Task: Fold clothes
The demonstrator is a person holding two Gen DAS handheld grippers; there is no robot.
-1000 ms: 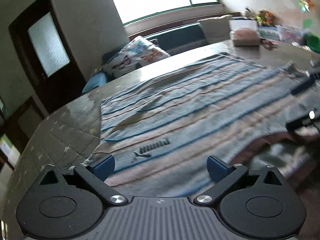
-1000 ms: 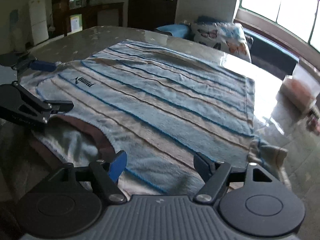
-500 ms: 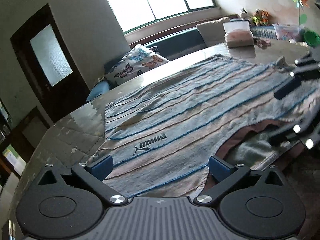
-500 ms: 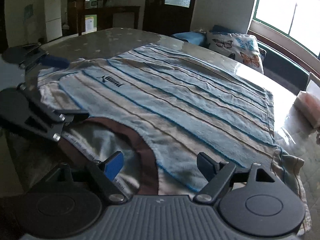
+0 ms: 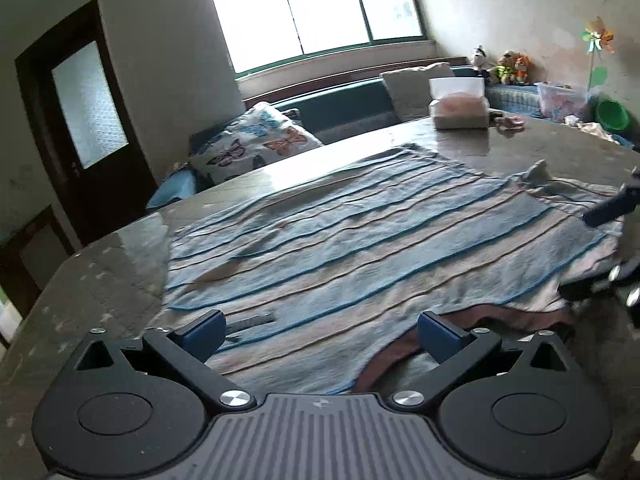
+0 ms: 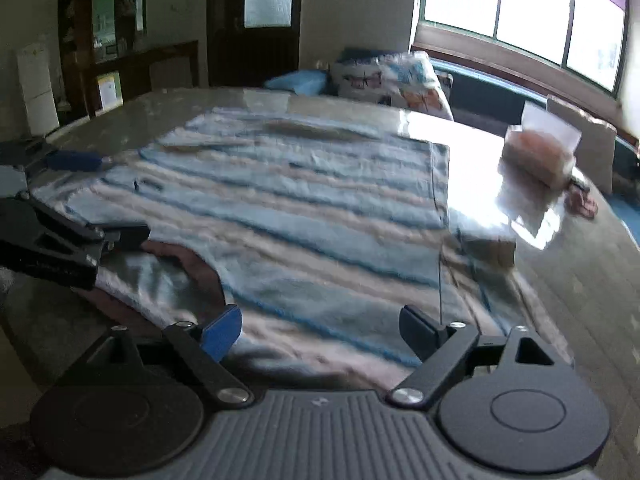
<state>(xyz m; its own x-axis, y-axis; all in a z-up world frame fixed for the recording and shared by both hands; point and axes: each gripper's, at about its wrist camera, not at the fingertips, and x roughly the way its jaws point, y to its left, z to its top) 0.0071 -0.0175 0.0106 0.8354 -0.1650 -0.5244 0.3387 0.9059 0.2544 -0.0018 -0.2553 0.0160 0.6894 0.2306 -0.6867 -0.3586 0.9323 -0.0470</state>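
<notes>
A blue-and-beige striped shirt (image 5: 360,248) lies spread flat on the table, its brown collar (image 5: 460,320) at the near edge. My left gripper (image 5: 320,330) hovers open just above the shirt's near hem, nothing between its fingers. In the right wrist view the same shirt (image 6: 304,208) fills the middle, blurred by motion. My right gripper (image 6: 320,330) is over the shirt's near shoulder with its jaws opening and no cloth pinched. The left gripper (image 6: 80,200) shows at the left edge there, and the right gripper (image 5: 596,252) shows at the right edge of the left wrist view.
The table (image 5: 100,280) has a patterned cover. A tissue box (image 5: 460,110) and small items stand at its far end. A bench with a butterfly pillow (image 5: 256,144) runs under the window. A dark door (image 5: 84,120) is at left.
Both grippers have shifted sideways along the shirt's near edge; the collar now lies between them. The right gripper's jaws have widened. The shirt has stayed flat on the table.
</notes>
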